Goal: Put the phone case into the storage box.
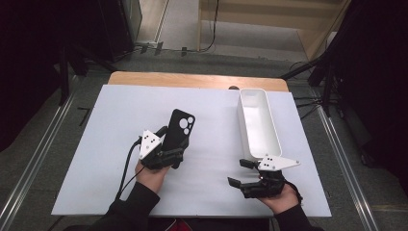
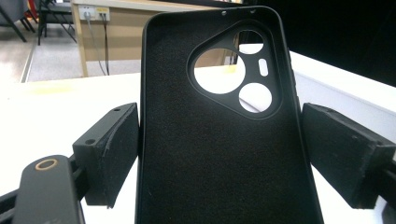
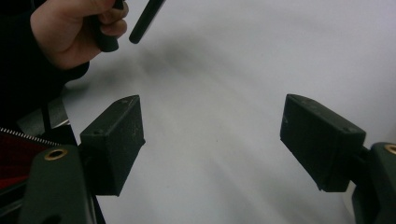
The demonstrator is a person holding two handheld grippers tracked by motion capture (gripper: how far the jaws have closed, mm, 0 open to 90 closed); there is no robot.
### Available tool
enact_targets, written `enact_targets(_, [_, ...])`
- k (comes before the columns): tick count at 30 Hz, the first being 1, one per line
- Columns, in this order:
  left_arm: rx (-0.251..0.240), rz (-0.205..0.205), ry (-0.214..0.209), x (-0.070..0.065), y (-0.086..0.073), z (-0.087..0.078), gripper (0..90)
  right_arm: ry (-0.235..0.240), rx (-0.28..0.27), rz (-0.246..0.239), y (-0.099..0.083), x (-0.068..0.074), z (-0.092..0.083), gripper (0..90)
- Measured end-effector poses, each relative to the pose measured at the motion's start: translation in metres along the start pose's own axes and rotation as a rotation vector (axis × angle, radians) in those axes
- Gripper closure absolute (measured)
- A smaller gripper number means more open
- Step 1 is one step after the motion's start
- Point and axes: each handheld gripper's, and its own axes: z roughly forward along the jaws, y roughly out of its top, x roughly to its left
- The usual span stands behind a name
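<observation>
We take the white tray (image 1: 275, 139) as landmark: long axis runs away from us. The black phone case (image 1: 178, 133) sits well left of it, roughly parallel, clamped at its near end in the left gripper (image 1: 163, 155). The right gripper (image 1: 246, 172), jaws apart and empty, hovers just below the tray's near end. The left gripper view shows the case's felt inside (image 2: 219, 154).

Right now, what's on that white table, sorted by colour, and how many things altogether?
Black: 1, a phone case, gripped across its width by the left gripper
White: 1, a long tray, standing beyond the open right gripper
Total: 2 things on the table
</observation>
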Motion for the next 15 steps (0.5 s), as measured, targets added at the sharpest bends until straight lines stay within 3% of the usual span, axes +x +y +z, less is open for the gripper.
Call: enact_targets(15, [-0.007,-0.007,-0.009,-0.005,-0.004,0.0,14.0,-0.011,0.015,-0.016,0.027,0.005,0.013,20.3])
